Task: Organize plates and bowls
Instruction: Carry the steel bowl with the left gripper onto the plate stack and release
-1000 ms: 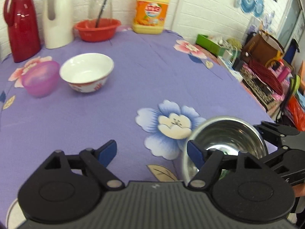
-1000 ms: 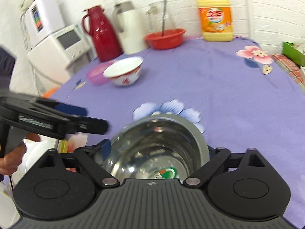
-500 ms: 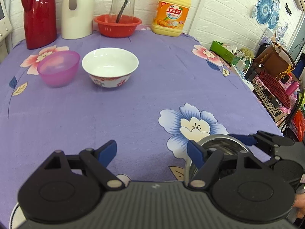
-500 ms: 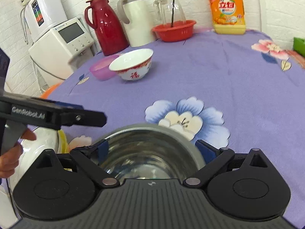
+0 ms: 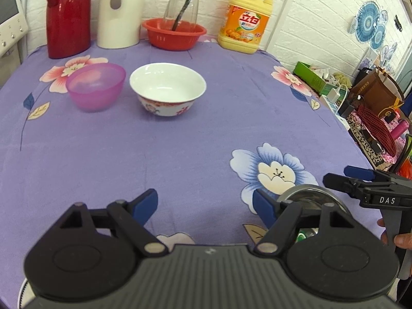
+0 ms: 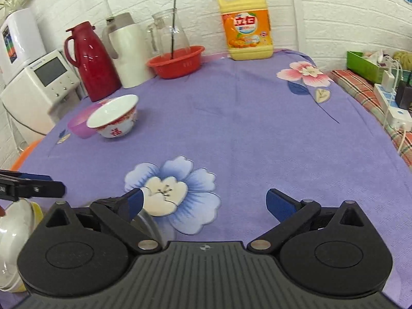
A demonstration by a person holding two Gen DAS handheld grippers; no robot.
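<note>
A white bowl with red pattern [image 5: 167, 88] and a pink plastic bowl [image 5: 95, 85] stand side by side on the purple flowered tablecloth [image 5: 180, 134]; both also show in the right wrist view, the white bowl [image 6: 113, 119] and the pink bowl [image 6: 79, 125]. A steel bowl [image 5: 311, 200] sits at the near right edge, partly behind my left gripper's right finger. My left gripper [image 5: 204, 206] is open and empty. My right gripper [image 6: 203, 203] is open and empty, with the steel bowl's rim [image 6: 149, 225] just under its left finger. Stacked pale dishes [image 6: 15, 229] lie at the lower left.
Along the back wall stand a red thermos [image 5: 67, 15], a white jug [image 5: 119, 10], a red basin [image 5: 174, 33] with a glass pitcher, and a yellow detergent bottle [image 5: 246, 29]. Cluttered bags and boxes [image 5: 370, 103] lie past the right table edge.
The right gripper has pulled back and off the steel bowl, which now sits low at its left finger. Both cameras have drawn back and show more of the table.
</note>
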